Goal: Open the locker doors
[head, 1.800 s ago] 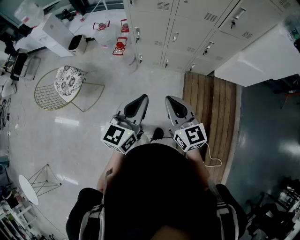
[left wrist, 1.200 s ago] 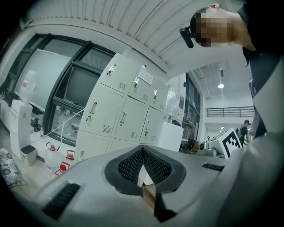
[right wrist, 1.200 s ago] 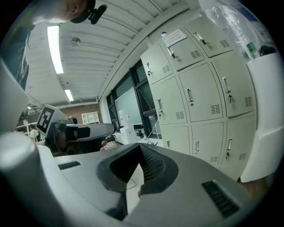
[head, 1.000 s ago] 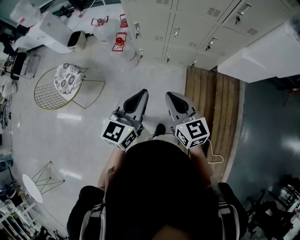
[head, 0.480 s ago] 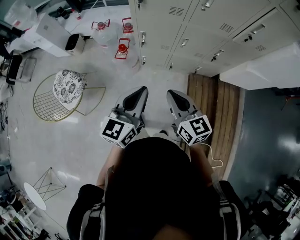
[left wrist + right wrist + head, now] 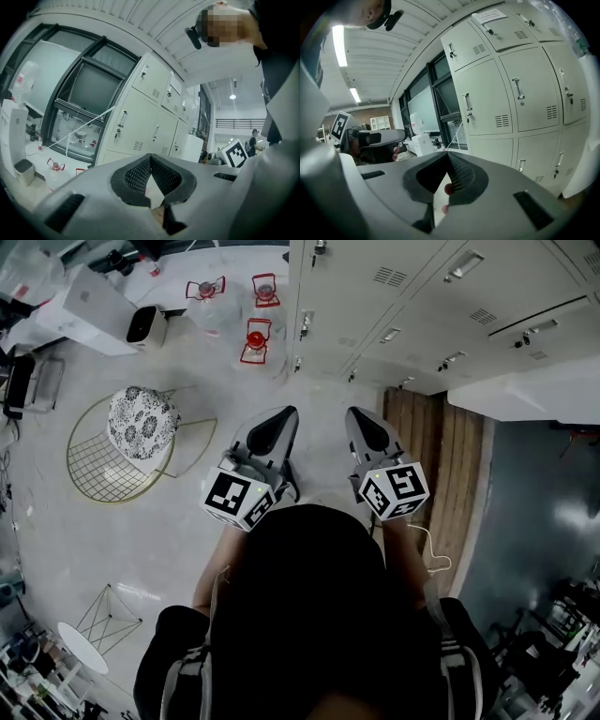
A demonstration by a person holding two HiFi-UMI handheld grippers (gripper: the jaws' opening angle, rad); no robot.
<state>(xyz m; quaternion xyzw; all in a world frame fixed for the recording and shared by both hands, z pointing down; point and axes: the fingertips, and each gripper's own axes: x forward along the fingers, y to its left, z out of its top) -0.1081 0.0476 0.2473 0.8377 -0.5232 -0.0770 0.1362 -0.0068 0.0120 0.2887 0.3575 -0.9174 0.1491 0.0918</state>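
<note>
- Two grippers were held side by side in the head view, left gripper (image 6: 279,420) and right gripper (image 6: 364,423), both aimed toward 12 o'clock and well apart from the lockers (image 6: 412,296).
- In the left gripper view, we saw the left gripper (image 6: 150,157) with its jaws pressed together at the tips and nothing between them.
- In the right gripper view, the right gripper (image 6: 448,154) looked the same: tips together, nothing pinched.
- We noted the lockers at 12 to 1 o'clock of the grippers in the head view. The doors we could see looked closed, and neither gripper touched them.
- The lockers (image 6: 140,117) lay ahead at about 12 o'clock in the left gripper view. In the right gripper view the lockers (image 6: 511,93) filled the 1 to 3 o'clock side, handles upright.
- A wire chair (image 6: 141,423) with a patterned cushion stood at 9 o'clock of the left gripper.
- Red-capped jugs (image 6: 255,338) stood at 11 o'clock, just beside the locker corner.
- A wooden plank strip (image 6: 427,456) ran at 3 o'clock of the right gripper.
</note>
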